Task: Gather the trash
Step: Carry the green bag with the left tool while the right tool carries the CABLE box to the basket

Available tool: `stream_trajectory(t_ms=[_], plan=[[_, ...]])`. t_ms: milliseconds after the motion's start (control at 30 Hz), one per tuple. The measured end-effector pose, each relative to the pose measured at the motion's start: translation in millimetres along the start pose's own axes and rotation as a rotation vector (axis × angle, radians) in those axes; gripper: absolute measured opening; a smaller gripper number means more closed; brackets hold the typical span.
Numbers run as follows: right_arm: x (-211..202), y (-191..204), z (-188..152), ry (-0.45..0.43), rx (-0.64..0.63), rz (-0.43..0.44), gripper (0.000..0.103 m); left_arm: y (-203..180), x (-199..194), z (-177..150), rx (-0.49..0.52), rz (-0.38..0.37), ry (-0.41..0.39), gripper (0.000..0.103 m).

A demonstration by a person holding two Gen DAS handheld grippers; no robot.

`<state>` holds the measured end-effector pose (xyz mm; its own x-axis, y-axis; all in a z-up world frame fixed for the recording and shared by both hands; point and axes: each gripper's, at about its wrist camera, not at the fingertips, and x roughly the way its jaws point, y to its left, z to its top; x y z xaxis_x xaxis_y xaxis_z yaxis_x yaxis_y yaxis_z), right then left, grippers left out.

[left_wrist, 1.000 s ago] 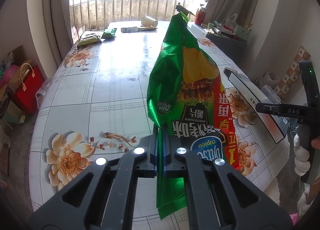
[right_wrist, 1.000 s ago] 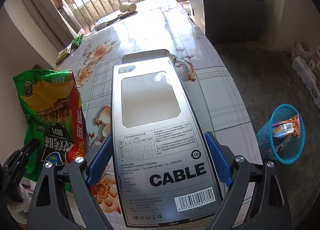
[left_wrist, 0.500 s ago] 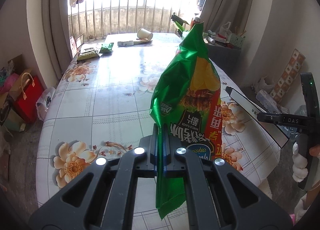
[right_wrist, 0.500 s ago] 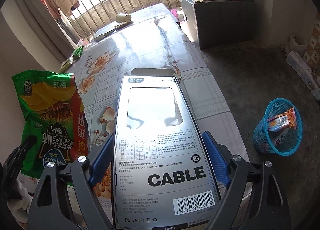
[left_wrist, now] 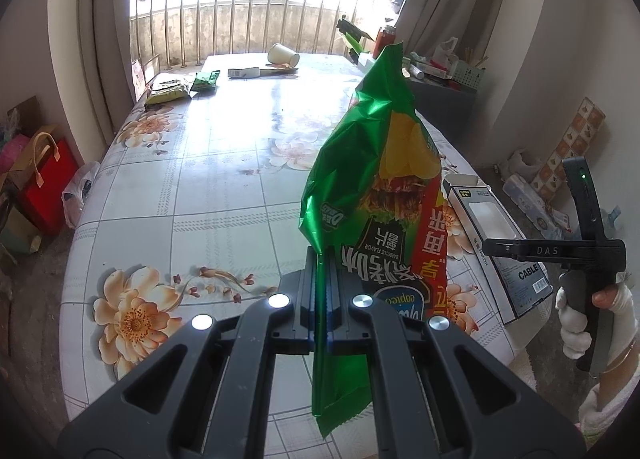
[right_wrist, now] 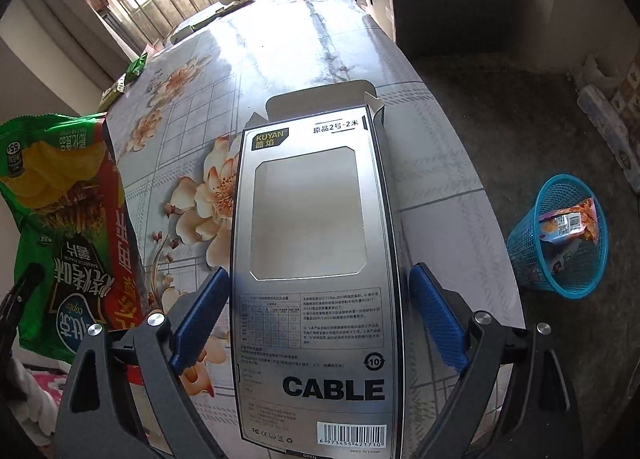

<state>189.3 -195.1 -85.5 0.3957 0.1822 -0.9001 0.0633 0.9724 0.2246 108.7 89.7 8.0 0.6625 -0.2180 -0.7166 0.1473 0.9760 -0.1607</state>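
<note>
My left gripper (left_wrist: 320, 271) is shut on a green chip bag (left_wrist: 376, 195) and holds it upright above the floral table (left_wrist: 208, 187). The bag also shows at the left of the right wrist view (right_wrist: 60, 227). My right gripper (right_wrist: 320, 299) is shut on a flat silver cable box (right_wrist: 316, 279), its blue fingers (right_wrist: 438, 319) against the box's sides, held above the table's near right edge. The box and right gripper show at the right of the left wrist view (left_wrist: 496, 243). A blue mesh trash basket (right_wrist: 560, 239) with wrappers inside stands on the floor to the right.
At the table's far end lie a paper cup (left_wrist: 283, 54), a small white box (left_wrist: 243, 72) and two green snack packets (left_wrist: 182, 86). A grey cabinet (right_wrist: 452, 7) stands right of the table. Red bags (left_wrist: 44, 187) sit on the floor at left.
Both grippers have risen and pulled back from the table with their items. The cable box has tilted so its face shows in the left wrist view.
</note>
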Motion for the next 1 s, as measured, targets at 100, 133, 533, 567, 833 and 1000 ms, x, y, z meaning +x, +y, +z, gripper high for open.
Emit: stream_trajectory(t_ms=[100,133,533,567,833,1000], plan=[[4,6,5,-0.009,-0.016,-0.026,0.089,-2,1,2,0.005,-0.003,0.004,0.002],[5,8,5,-0.012,-0.025,-0.038,0.089,-3,1,2,0.007,-0.003,0.003,0.002],[-27,-22,-9,-0.102,0.09,0.07,0.083,-16,-18,11,0.044,-0.016,-0.04,0.002],[-32,-28,-11,-0.112,0.11,0.094,0.083,-20,-21,13,0.05,-0.023,-0.046,0.002],[-81,-87,-39,-0.219,0.254,0.202,0.083,-67,-31,34,0.12,-0.115,-0.065,0.002],[-117,-144,-64,-0.313,0.354,0.201,0.083,-129,-35,46,0.21,-0.197,-0.079,0.002]])
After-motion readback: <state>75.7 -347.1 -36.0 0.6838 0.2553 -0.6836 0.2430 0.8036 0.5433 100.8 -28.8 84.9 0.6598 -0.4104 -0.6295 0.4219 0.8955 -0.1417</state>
